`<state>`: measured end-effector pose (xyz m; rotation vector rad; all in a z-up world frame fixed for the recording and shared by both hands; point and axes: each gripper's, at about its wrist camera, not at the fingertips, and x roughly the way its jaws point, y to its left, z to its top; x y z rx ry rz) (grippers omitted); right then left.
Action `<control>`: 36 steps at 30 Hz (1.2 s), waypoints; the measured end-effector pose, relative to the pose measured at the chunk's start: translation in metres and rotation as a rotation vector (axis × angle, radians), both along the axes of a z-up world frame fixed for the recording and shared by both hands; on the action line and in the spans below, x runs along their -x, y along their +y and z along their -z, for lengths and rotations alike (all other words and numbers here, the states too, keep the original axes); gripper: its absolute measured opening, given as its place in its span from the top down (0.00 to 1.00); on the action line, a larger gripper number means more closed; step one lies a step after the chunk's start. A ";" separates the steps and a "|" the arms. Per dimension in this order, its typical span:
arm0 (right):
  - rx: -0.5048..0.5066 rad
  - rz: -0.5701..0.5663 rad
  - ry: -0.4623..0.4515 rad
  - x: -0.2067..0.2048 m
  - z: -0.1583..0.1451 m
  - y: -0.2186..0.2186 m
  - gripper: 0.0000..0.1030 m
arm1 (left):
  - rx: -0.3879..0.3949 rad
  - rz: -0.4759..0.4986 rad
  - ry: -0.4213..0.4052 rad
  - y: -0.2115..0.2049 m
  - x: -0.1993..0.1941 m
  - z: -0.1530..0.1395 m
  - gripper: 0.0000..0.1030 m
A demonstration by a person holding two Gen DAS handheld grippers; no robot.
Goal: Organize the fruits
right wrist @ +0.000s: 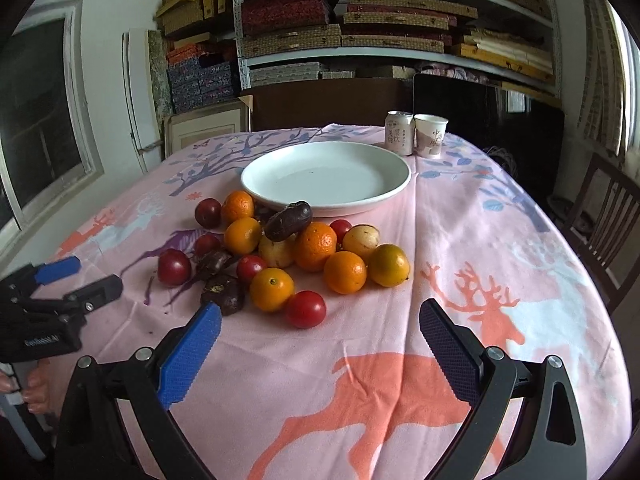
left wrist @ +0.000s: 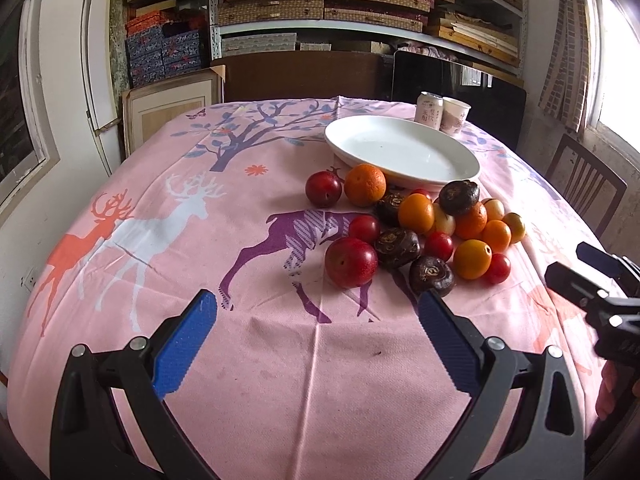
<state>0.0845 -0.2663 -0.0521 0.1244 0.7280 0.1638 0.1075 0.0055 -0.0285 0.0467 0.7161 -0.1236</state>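
Observation:
A pile of fruit lies on the pink deer-print tablecloth (left wrist: 200,240) in front of an empty white plate (left wrist: 400,152). It holds several oranges (right wrist: 315,246), red plums (left wrist: 351,262), small red tomatoes (right wrist: 305,309), dark brown fruits (left wrist: 397,247) and pale yellow ones (right wrist: 361,238). My left gripper (left wrist: 318,314) is open and empty, just short of the pile's near left side. My right gripper (right wrist: 320,328) is open and empty, just short of the nearest tomato. Each gripper shows at the edge of the other's view, the right one (left wrist: 580,276) and the left one (right wrist: 76,276).
A drink can (right wrist: 399,132) and a paper cup (right wrist: 430,136) stand behind the plate (right wrist: 326,178). A wooden chair (right wrist: 600,220) stands at the table's right side. Shelves with stacked boxes (left wrist: 320,0) fill the back wall.

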 end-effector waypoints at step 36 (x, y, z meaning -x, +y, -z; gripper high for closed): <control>-0.026 -0.062 -0.123 0.015 -0.026 0.016 0.03 | -0.028 -0.036 -0.051 0.005 0.001 -0.003 0.04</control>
